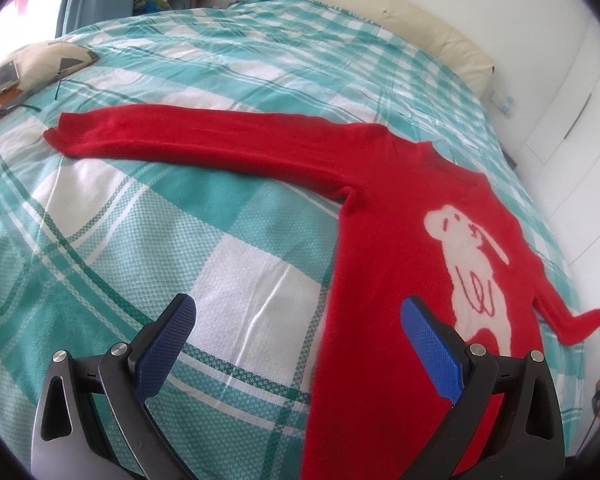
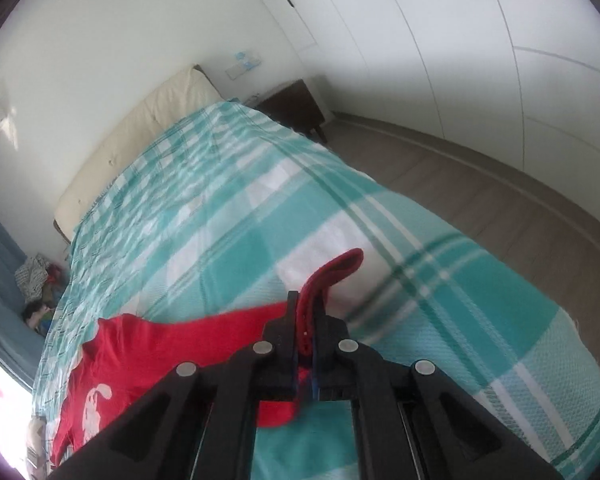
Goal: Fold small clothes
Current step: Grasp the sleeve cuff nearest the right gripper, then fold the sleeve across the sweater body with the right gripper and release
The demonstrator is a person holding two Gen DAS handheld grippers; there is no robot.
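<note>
Sweater: a red sweater (image 1: 384, 264) lies flat on the bed, chest up, with a white bear (image 1: 474, 272) knitted on the front.
Far sleeve: in the left wrist view one sleeve (image 1: 204, 136) stretches flat toward 10 o'clock, its cuff near a patterned pillow (image 1: 40, 64).
Other sleeve: the second sleeve (image 2: 324, 284) is lifted off the bedspread at its cuff end, which sticks up past the fingertips toward 1 o'clock.
Right gripper: the right gripper (image 2: 305, 312) is pressed together, pinching that red sleeve between its black fingers.
Left gripper: the left gripper (image 1: 298, 320) is spread wide and holds nothing; its blue pads (image 1: 168, 344) hover over the sweater's hem side, one above the bedspread, one above the red knit.
Bed: a teal and white checked bedspread (image 1: 180, 240) covers it, with a cream headboard (image 1: 380, 8) at 12 o'clock.
Pillow: a phone (image 1: 3, 79) rests on it.
</note>
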